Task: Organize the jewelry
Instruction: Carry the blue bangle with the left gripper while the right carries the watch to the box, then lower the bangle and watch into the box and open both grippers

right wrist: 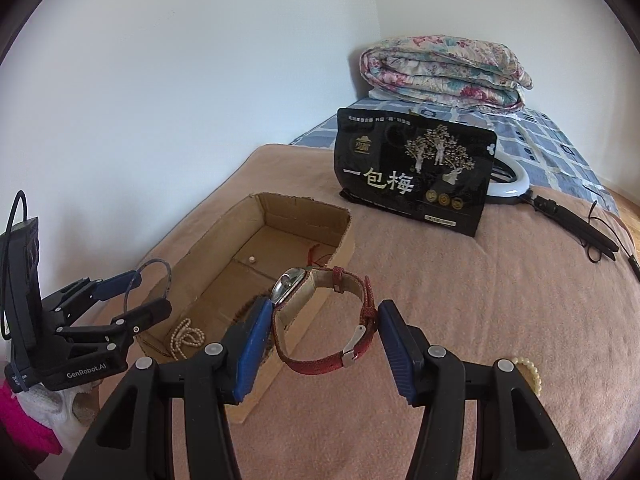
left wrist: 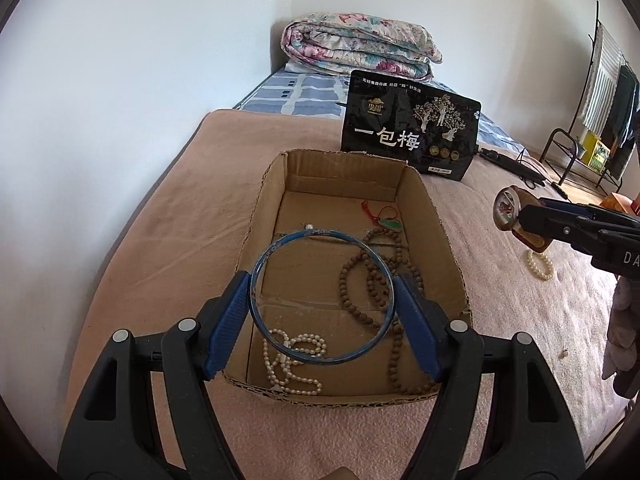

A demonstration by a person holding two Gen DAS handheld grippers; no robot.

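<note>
cardboard box (left wrist: 416, 204): pearl strand (left wrist: 294, 360), wooden beads (left wrist: 370, 276) inside | left hand-held gripper (left wrist: 322, 302) clamping blue bangle (left wrist: 256, 276) above | right hand-held gripper (right wrist: 320, 340) clamping red-strapped watch (right wrist: 320, 366), angled down

Half covered by an arm of the right gripper (right wrist: 322, 316) in the right wrist view: pearl bracelet (right wrist: 529, 372). Mostly hidden behind the black snack bag (right wrist: 416, 172): white ring light (right wrist: 518, 184). Small print along the bag's top too fine to read. Screened by the cardboard box (right wrist: 218, 240) wall from that side: nearly all of the brown bead string (left wrist: 372, 280), and the green pendant (left wrist: 390, 223) save its red cord. Too small to identify: pale bead (left wrist: 309, 226) on the box floor, brown speck (left wrist: 565, 353) on the blanket (left wrist: 160, 240). Cut by the right edge of the left wrist view: clothes rack (left wrist: 600, 92), pale fleecy fabric (left wrist: 620, 332). Watch (left wrist: 507, 211) strap there largely behind the gripper's fingers.
</note>
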